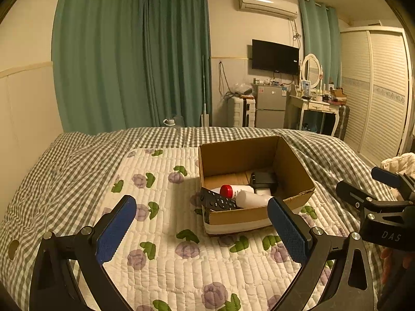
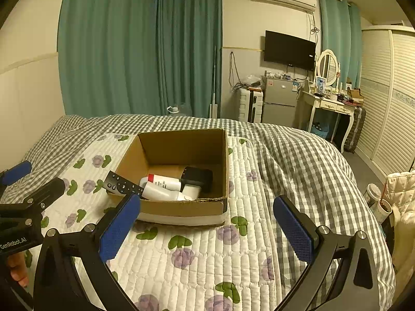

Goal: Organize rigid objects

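The left gripper (image 1: pixel 201 226) hung above the floral quilted mat (image 1: pixel 160 233), its blue pads spread wide with nothing between them. Its lower frame ran off the bottom edge of the left wrist view. In the right wrist view only part of it showed at the left border, with a fingertip of the person's hand (image 2: pixel 19 269) peeking out beneath it.

Further right, the cardboard box (image 2: pixel 181 208) sat on the mat, open-topped. A black remote (image 2: pixel 122 185) leaned over the box's left wall, one end sticking out past the rim and the other end sunk inside. Within the box lay a white bottle with a red cap (image 2: pixel 162 181), a second white bottle (image 2: pixel 160 194) just beside it, and a black case (image 2: pixel 198 177) toward the back. A small white item under the case was too hidden to identify. The near wall concealed the box floor in front.

The right gripper (image 2: pixel 206 225) hovered short of the box, its pads likewise set wide apart and empty. The checked bedspread (image 2: pixel 306 160) fell away to the right, where cups by the bed edge were partly cut off.
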Tool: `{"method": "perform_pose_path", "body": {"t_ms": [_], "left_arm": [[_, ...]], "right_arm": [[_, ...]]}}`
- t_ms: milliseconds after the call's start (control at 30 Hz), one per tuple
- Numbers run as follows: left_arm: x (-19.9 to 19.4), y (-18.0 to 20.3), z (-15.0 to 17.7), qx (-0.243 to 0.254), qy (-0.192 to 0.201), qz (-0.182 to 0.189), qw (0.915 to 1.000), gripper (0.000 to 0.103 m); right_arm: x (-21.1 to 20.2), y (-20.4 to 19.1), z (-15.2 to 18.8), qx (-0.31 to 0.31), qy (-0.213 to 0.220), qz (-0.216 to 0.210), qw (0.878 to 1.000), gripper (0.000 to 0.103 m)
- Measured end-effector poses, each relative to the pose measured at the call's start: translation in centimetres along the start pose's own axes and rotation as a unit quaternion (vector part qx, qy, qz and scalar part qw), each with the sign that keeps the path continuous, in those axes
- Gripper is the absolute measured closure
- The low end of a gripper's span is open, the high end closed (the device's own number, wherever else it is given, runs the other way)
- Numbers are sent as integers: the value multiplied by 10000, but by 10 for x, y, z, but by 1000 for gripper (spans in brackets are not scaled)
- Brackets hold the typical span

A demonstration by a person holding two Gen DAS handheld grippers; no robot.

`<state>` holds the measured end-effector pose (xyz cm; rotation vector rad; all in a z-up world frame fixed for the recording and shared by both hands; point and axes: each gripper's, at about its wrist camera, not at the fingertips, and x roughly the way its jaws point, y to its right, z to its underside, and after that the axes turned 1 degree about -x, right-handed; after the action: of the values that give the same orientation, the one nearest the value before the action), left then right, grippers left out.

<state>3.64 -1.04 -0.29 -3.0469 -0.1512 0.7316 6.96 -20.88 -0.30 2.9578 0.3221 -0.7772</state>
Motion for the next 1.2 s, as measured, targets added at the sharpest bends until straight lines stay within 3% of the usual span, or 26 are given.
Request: {"method": "perform_pose_path", "body": {"t_ms": [1200], "left_arm": [[5, 1, 2, 14, -209, -33, 9998, 0]], "right_arm": [[1, 3, -1, 13, -59, -8, 10000, 0]]}}
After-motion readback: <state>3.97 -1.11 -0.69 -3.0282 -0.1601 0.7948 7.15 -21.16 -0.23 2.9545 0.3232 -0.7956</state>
